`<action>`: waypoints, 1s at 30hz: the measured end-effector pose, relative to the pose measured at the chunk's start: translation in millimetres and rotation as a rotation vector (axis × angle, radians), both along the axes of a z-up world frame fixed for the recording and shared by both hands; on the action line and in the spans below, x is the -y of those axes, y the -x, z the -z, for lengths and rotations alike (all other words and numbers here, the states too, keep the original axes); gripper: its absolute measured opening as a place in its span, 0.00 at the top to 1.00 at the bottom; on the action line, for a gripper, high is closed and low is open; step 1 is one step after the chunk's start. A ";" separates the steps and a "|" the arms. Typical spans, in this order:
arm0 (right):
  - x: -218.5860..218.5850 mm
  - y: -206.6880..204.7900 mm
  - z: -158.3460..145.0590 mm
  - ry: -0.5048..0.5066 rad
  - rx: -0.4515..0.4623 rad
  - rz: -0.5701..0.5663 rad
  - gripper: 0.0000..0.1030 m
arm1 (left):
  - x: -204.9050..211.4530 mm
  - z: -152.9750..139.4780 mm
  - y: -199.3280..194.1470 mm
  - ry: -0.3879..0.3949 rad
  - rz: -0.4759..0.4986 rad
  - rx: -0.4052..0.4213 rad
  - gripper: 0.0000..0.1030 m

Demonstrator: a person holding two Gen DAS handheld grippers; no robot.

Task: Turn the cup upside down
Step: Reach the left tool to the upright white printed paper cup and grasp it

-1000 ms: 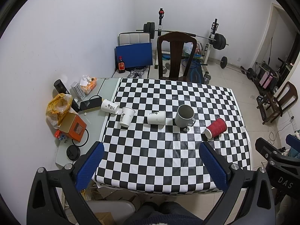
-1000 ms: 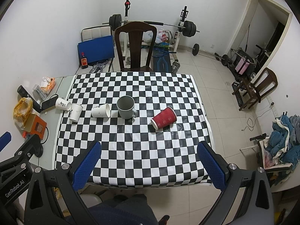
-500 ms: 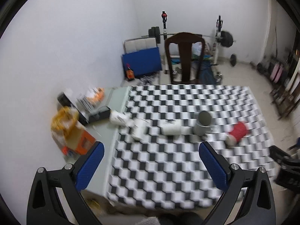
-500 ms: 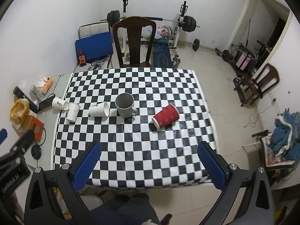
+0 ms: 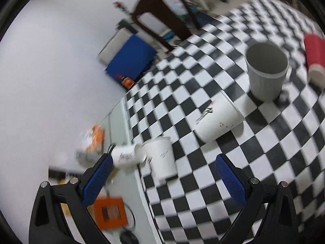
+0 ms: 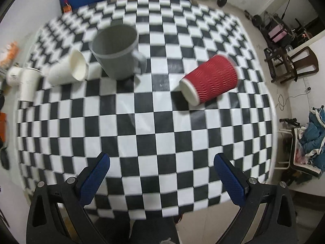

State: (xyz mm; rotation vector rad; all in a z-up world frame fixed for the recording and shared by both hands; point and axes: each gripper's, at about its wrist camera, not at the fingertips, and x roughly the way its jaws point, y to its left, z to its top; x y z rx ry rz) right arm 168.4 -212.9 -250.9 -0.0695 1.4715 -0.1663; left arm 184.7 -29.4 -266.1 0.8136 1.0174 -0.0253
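Several cups stand in a row on the checkered table (image 6: pixel 162 126). A grey mug (image 6: pixel 115 50) (image 5: pixel 266 69) stands upright. A red ribbed paper cup (image 6: pixel 211 81) (image 5: pixel 314 55) lies on its side. A white paper cup (image 5: pixel 217 120) (image 6: pixel 67 71) lies on its side beside the mug. Another white cup (image 5: pixel 162 160) (image 6: pixel 28 83) stands upright, and a third white cup (image 5: pixel 126 155) lies on its side at the table's left edge. My left gripper (image 5: pixel 162 177) is open, close in front of the upright white cup. My right gripper (image 6: pixel 162 174) is open and empty, short of the red cup.
An orange box (image 5: pixel 110 212), a cable and snack packets (image 5: pixel 93 140) lie on the grey side table at the left. A wooden chair (image 5: pixel 162 16) and a blue board (image 5: pixel 132 59) stand behind the table. More chairs (image 6: pixel 292 65) and clothes (image 6: pixel 310 134) are at the right.
Both grippers have dropped and moved forward toward the table. The left one swung left and tilted toward the white cups. The right one closed in on the red cup. Both stay open.
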 end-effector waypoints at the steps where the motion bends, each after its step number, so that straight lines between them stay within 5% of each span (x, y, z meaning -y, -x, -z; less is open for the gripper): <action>1: -0.9 -5.9 13.0 0.010 -0.015 0.002 0.01 | 5.1 12.7 -7.0 -0.016 0.034 -0.014 0.00; 6: 2.7 -33.7 58.3 0.010 -0.073 0.029 0.02 | 23.5 56.6 -32.9 -0.050 0.183 -0.082 0.09; 13: 14.8 -52.9 81.2 -0.012 -0.094 0.058 0.02 | 46.4 97.3 -64.9 -0.054 0.345 -0.163 0.13; 16: 19.0 -55.6 84.8 -0.008 -0.108 0.068 0.02 | 52.1 110.0 -74.5 -0.055 0.367 -0.211 0.35; 23: 27.4 -57.6 84.4 -0.009 -0.118 0.077 0.02 | 46.2 106.2 -89.8 0.020 0.297 -0.236 0.44; 30: 35.8 -52.8 74.4 -0.011 -0.119 0.091 0.02 | 29.1 88.7 -90.4 0.150 0.077 -0.316 0.45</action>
